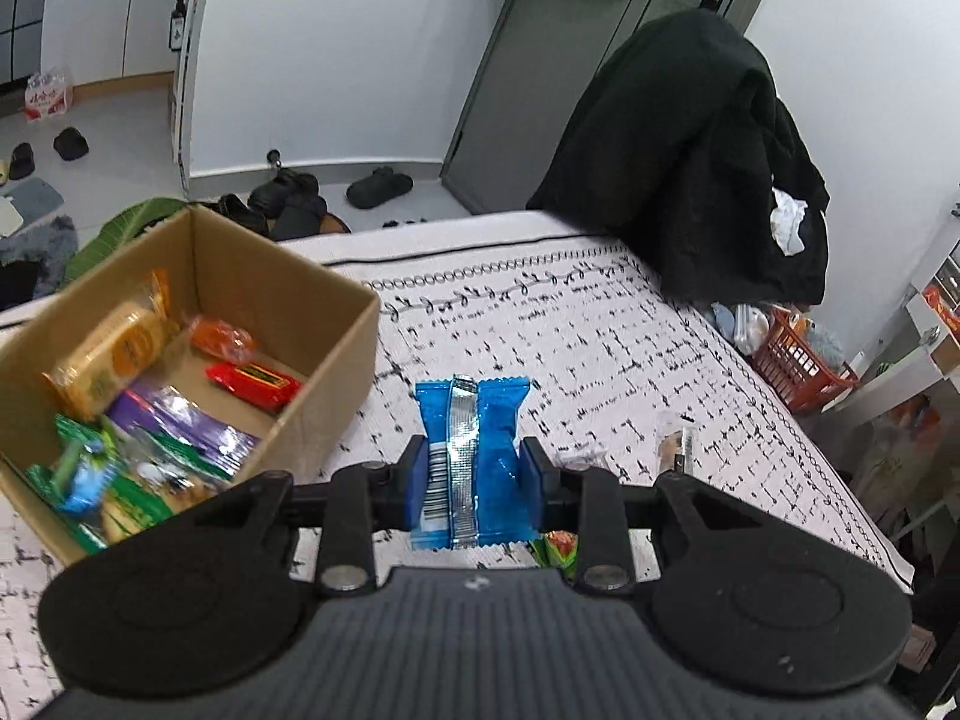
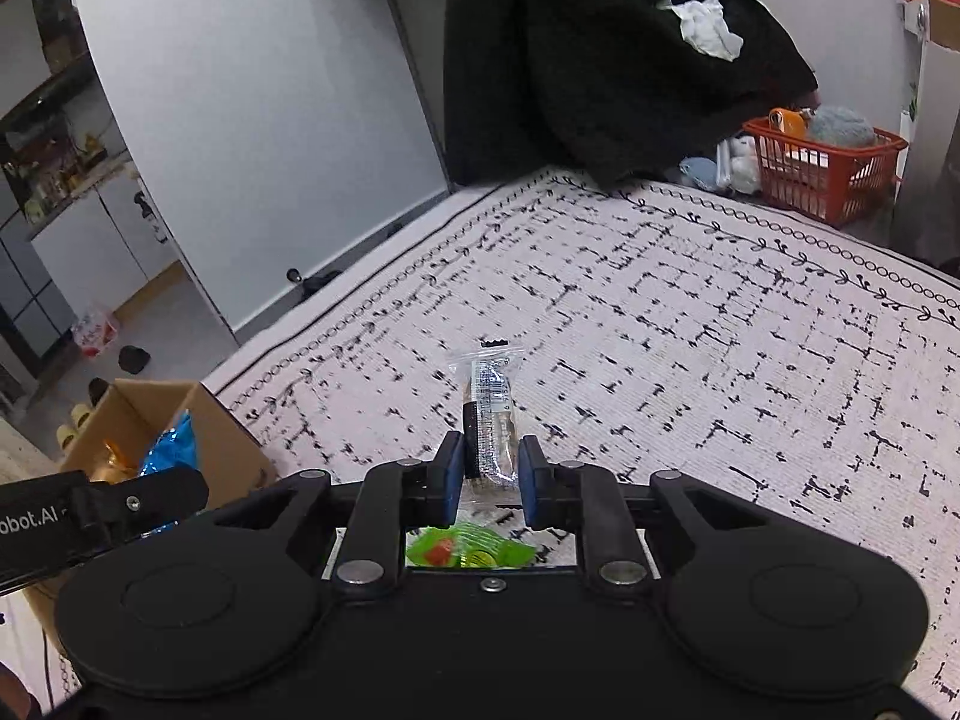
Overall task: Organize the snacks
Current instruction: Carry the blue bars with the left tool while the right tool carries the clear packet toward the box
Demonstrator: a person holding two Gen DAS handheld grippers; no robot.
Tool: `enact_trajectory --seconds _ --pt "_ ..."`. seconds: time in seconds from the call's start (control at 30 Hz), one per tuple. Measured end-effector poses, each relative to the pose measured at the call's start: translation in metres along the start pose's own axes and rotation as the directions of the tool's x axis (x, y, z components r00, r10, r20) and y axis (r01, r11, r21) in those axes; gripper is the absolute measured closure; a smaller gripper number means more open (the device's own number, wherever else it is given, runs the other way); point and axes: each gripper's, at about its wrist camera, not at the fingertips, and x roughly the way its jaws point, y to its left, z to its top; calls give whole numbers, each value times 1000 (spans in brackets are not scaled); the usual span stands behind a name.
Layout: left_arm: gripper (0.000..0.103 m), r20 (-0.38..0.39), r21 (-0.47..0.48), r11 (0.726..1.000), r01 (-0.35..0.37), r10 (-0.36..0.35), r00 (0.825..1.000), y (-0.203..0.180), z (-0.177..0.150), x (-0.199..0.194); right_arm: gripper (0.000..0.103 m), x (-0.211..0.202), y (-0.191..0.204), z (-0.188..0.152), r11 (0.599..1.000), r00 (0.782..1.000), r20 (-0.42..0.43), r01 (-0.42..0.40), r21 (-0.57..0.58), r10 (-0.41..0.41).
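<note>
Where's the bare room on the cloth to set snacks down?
The wide stretch of cloth between the clear packet and the orange basket is bare. It is crowded inside the box and near the green candy.

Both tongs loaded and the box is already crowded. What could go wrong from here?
1. The left tongs pinch the blue packet hard enough to crease its waist; the contents may crush.
2. The right tongs hold only the lower end of the clear-wrapped snack, so it may pivot or slip.
3. The cardboard box is piled at its near end; a drop there could spill over the rim.
</note>
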Motion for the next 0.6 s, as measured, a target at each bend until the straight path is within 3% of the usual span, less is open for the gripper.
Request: enact_trajectory --seconds 0.33,0.6 --pt "72 61 -16 999 -44 45 997 16 19 -28 84 -23 34 1 996 997 51 -56 -63 59" --pt "72 92 -30 996 -81 83 992 33 30 -47 84 -24 50 0 994 995 46 -83 -76 86"
